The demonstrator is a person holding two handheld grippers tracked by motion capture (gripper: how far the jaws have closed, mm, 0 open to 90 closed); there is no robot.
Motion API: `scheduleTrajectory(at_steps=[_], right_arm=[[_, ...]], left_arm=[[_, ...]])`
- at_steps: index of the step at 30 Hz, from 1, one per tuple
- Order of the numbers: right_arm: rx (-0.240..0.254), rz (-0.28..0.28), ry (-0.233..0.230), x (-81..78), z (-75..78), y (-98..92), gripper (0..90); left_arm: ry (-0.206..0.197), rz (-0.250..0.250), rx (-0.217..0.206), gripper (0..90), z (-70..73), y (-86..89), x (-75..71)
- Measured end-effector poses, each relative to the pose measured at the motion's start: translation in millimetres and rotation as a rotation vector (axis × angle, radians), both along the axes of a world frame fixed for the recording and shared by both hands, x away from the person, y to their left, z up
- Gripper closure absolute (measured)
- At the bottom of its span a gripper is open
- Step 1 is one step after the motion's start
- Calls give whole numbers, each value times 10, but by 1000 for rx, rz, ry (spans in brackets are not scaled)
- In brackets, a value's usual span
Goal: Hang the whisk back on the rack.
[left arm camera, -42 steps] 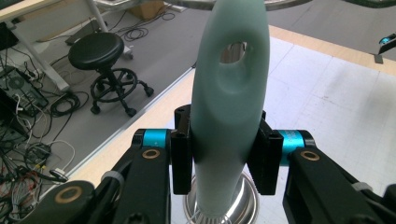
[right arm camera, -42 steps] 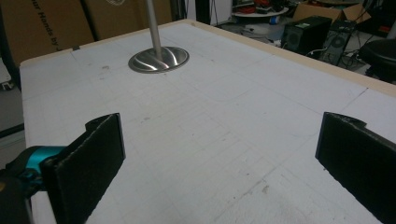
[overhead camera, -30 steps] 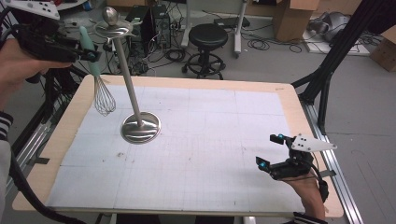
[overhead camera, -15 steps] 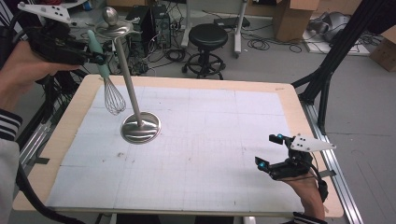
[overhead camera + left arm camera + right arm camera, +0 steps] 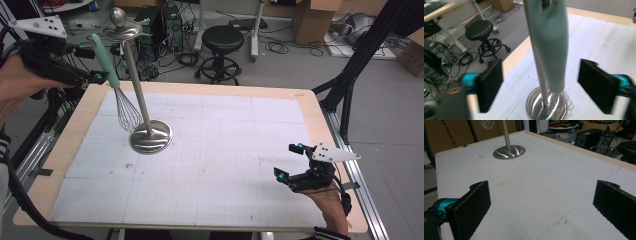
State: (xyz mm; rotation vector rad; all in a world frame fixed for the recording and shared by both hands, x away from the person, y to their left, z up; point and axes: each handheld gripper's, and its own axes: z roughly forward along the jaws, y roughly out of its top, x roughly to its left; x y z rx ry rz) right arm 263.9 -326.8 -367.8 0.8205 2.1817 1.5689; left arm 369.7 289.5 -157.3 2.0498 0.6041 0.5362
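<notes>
In the upper left of the high view the left gripper [image 5: 92, 64] sits above the table's far left corner, and its jaws have just been opening: in the left gripper view they stand wide apart with the whisk's mint-green handle [image 5: 551, 45] between them, neither pad touching it. The whisk [image 5: 117, 97] hangs from the round top plate of the steel stand [image 5: 142, 95], its handle slanting up toward that plate and its wire head [image 5: 127, 114] down beside the pole, just above the stand's round base [image 5: 151, 136] (whether the wires touch the base cannot be told). The stand occupies the left-centre of the white gridded mat [image 5: 225, 150], near the mat's left edge but clear of the bare wooden rim of the table [image 5: 310, 107]. To the right of the stand the mat lies open all the way across the middle of the frame to its right edge. In the lower right of the frame the right gripper [image 5: 286, 162] rests low near the table's near right corner, close to the right rim; the right gripper view shows its jaws spread wide with nothing between them, only bare mat ahead up to the stand's base [image 5: 509, 152] in the upper left of that frame.
</notes>
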Motion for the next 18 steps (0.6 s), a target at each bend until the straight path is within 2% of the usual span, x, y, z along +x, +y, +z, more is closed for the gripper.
scheduleTrajectory(at_steps=[1,6,7,10,12,13,15,18], right_arm=[[-2,-1,2,1,2,-1,4],[-3,-1,1,-10,9,2,4],[-8,-1,-3,-15,14,1,4],[-2,-3,-1,-27,22,-1,4],[-3,-9,-1,-45,26,-7,4],[-5,-7,-3,-51,27,-7,4],[-6,-10,-4,-64,33,-5,4],[-2,-13,-6,-75,42,-8,4]], left_arm=[[-17,39,-13,96,-46,54,-53],[-30,48,-40,41,-147,146,-179],[-31,41,-61,16,-195,181,-249],[-30,39,-73,17,-239,208,-326],[-46,35,-79,17,-309,251,-436],[-46,35,-79,17,-309,251,-436],[-47,38,-80,17,-369,305,-540],[-52,35,-82,17,-402,344,-604]])
